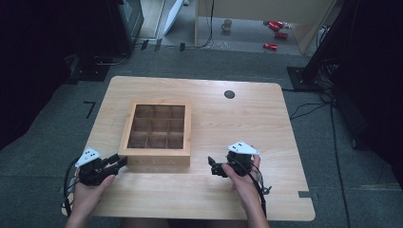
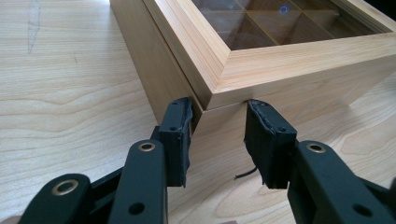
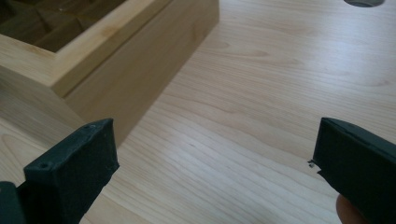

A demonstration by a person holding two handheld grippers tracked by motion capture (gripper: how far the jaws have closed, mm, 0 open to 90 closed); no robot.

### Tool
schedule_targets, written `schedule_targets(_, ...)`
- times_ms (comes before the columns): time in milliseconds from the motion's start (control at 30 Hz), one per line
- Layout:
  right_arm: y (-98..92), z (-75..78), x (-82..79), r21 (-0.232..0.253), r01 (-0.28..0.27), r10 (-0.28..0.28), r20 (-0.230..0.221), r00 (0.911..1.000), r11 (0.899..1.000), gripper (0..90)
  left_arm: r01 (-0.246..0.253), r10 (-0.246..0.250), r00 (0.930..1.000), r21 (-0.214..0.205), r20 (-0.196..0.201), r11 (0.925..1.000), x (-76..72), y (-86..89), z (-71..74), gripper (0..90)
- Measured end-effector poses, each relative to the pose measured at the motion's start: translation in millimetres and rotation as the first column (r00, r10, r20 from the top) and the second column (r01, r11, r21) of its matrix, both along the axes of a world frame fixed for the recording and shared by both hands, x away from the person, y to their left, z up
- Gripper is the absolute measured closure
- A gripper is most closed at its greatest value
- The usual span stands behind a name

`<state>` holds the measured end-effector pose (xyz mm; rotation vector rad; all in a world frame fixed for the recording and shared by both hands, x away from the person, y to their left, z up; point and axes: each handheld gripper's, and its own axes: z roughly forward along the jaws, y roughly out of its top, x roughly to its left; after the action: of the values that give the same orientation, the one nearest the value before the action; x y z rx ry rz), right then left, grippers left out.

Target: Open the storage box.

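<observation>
Wooden box (image 1: 157,130) sitting mid-tabletop (image 1: 237,123), lid down, nine compartments showing dim through its pane; contents hard to make out. My left claw (image 2: 218,135) is straddling its near-left corner, jaws parted, not gripping. My right claw (image 3: 210,168) is hovering wide beside it.

table (image 1: 266,123): light wood top, rounded corners, on grey carpet floor (image 1: 328,142)
box (image 1: 157,135): square wooden box, clear lid over a three-by-three grid of compartments; sits left of centre, nearer the near edge than the far one
grommet (image 1: 229,94): small dark round hole, near far edge, right of centre
rest of surface: bare wood grain
</observation>
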<state>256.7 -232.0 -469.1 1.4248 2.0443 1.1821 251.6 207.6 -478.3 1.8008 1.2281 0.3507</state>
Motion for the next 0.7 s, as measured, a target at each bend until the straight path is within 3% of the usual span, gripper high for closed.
schedule_targets(200, 21.1, 5.6, 4.3, 0.006, -0.041, 0.041, 0.012, 0.9991, 0.999, 0.0, 0.008, -0.008, 1.0, -0.004, -0.003, 1.0, 0.4, 1.2, -0.6, 61.1)
schedule_targets(333, 32.1, 7.1, 7.3, 0.009, -0.059, 0.059, 0.016, 0.9981, 0.998, 0.0, 0.014, -0.014, 0.9997, 0.028, -0.021, 0.9995, 1.3, 0.4, -3.6, 62.2)
schedule_targets(700, 59.2, 3.7, 12.8, 0.016, -0.106, 0.106, 0.015, 0.9943, 0.994, 0.0, 0.012, -0.012, 0.9999, 0.0, -0.011, 0.9999, 1.7, 1.3, 1.5, 61.5)
